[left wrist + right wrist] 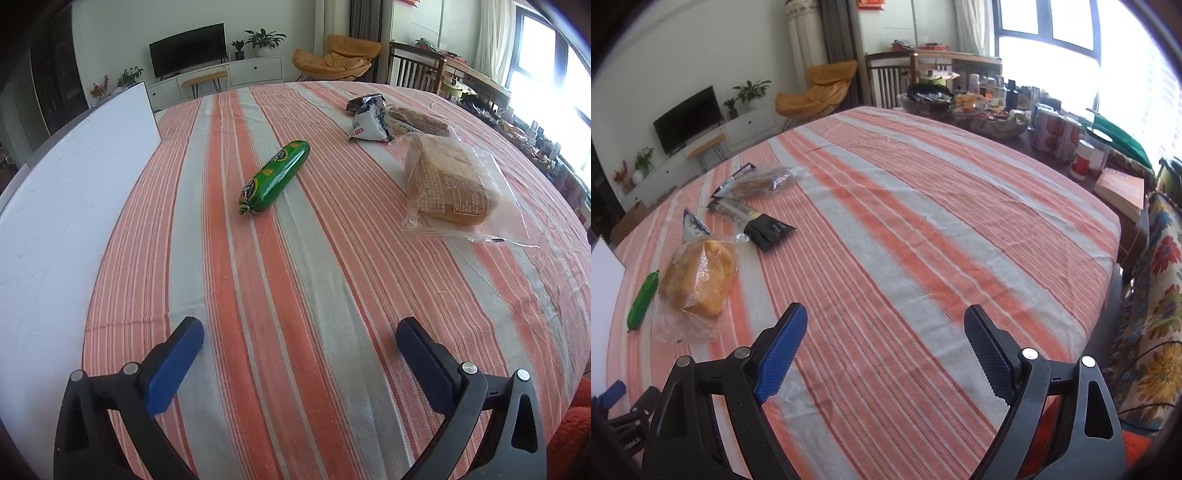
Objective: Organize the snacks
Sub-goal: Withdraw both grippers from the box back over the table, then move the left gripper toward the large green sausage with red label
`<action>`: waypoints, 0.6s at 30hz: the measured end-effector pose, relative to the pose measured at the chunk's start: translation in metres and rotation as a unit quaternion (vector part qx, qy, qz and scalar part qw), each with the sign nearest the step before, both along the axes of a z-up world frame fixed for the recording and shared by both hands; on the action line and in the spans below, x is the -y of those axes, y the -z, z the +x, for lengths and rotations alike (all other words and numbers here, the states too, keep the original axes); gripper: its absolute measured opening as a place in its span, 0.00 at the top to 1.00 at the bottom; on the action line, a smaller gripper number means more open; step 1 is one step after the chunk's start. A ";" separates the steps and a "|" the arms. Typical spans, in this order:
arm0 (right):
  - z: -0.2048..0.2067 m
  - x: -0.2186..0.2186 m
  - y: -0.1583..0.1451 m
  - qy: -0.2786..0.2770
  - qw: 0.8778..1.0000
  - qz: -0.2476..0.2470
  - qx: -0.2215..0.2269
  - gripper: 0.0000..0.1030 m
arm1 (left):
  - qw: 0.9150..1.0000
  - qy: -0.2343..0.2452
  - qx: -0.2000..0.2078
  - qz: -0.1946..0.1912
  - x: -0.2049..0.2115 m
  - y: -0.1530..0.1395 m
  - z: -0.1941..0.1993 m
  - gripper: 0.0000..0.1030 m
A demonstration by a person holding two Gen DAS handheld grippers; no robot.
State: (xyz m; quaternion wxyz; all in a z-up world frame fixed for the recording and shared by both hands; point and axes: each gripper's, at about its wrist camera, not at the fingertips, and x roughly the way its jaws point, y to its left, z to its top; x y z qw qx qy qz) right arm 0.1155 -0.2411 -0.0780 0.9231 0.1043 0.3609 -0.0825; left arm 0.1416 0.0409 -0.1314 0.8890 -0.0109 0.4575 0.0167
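Observation:
A green sausage-shaped snack (pixel 275 176) lies on the striped tablecloth ahead of my left gripper (pixel 300 345), which is open and empty. A clear bag of bread (pixel 448 184) lies to its right, with a grey-white triangular packet (pixel 369 120) and a wafer pack (pixel 417 120) beyond. In the right wrist view the bread bag (pixel 698 278), green snack (pixel 644 301), a black packet (pixel 768 230), a triangular packet (pixel 694 225) and further wrapped snacks (pixel 764 182) lie at the left. My right gripper (pixel 886 345) is open and empty over bare cloth.
A white board (pixel 70 206) lies along the table's left side. The table's far right holds bowls of food (pixel 990 122), cans (pixel 1058 134), jars and a book (pixel 1121 190). A floral cushion (pixel 1152 325) sits at the right. The left gripper's tip (pixel 613 393) shows at lower left.

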 end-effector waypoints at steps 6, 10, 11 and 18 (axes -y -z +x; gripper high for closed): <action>-0.017 -0.029 -0.033 -0.025 0.997 -0.058 0.048 0.13 | 1.000 0.000 0.000 -0.001 0.000 0.000 0.000 0.00; -0.007 -0.033 -0.012 -0.031 0.996 -0.081 0.021 0.13 | 1.000 0.000 0.000 -0.002 0.000 0.000 0.000 0.00; -0.004 -0.034 -0.011 -0.036 0.996 -0.082 0.014 0.13 | 1.000 0.000 -0.001 -0.002 0.000 0.000 0.000 0.00; -0.008 -0.031 -0.015 -0.044 0.997 -0.025 0.052 0.13 | 0.999 -0.004 -0.035 -0.031 -0.025 -0.032 0.043 0.01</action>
